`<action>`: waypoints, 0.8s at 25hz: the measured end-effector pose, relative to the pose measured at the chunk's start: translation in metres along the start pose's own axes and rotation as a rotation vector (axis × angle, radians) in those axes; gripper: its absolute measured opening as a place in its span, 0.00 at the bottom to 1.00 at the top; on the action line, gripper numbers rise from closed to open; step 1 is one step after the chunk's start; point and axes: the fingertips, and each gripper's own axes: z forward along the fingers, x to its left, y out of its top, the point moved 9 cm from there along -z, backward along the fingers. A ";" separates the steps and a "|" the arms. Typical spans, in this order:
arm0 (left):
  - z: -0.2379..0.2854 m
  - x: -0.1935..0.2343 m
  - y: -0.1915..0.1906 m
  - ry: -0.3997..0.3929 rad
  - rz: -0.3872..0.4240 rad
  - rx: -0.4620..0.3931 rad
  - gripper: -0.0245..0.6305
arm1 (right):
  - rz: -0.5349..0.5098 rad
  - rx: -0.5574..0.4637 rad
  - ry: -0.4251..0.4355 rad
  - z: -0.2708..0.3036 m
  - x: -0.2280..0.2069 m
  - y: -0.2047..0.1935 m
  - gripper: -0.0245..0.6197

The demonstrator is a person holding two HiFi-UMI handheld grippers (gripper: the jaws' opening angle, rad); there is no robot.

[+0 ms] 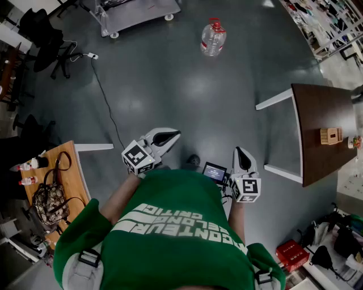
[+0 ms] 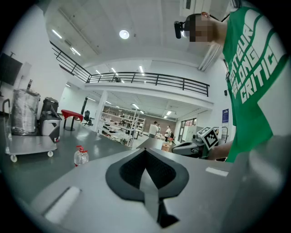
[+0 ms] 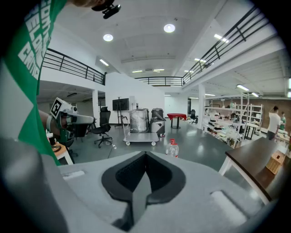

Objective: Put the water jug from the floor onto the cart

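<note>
1. Held the left gripper (image 1: 168, 136) and the right gripper (image 1: 243, 156) close in front of the green shirt (image 1: 176, 238), the jaws of each pressed together with nothing between them.
2. Aimed both out over the bare grey floor (image 1: 187, 90).
3. Found the water jug (image 1: 213, 38) standing upright on that floor, well apart from both pairs of jaws: left of the left jaws in the left gripper view, just right of the right jaws in the right gripper view.
4. Found the cart (image 1: 136, 14) farther still, beyond the jug and to its left, with the jug not on it.
</note>
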 end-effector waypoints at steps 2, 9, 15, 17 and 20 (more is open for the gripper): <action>-0.015 0.005 0.001 0.006 -0.010 -0.001 0.06 | 0.014 0.001 -0.011 0.001 0.012 0.003 0.03; -0.059 0.026 -0.002 0.020 -0.016 -0.009 0.06 | 0.019 -0.032 0.001 0.017 0.068 0.016 0.03; -0.063 0.035 0.001 0.020 -0.017 -0.016 0.06 | 0.016 -0.039 0.027 0.020 0.087 0.021 0.03; -0.062 0.036 0.002 0.015 -0.014 -0.009 0.06 | 0.018 -0.047 0.024 0.020 0.087 0.022 0.03; -0.058 0.033 0.001 0.008 -0.012 0.000 0.06 | 0.019 -0.057 0.013 0.019 0.082 0.021 0.03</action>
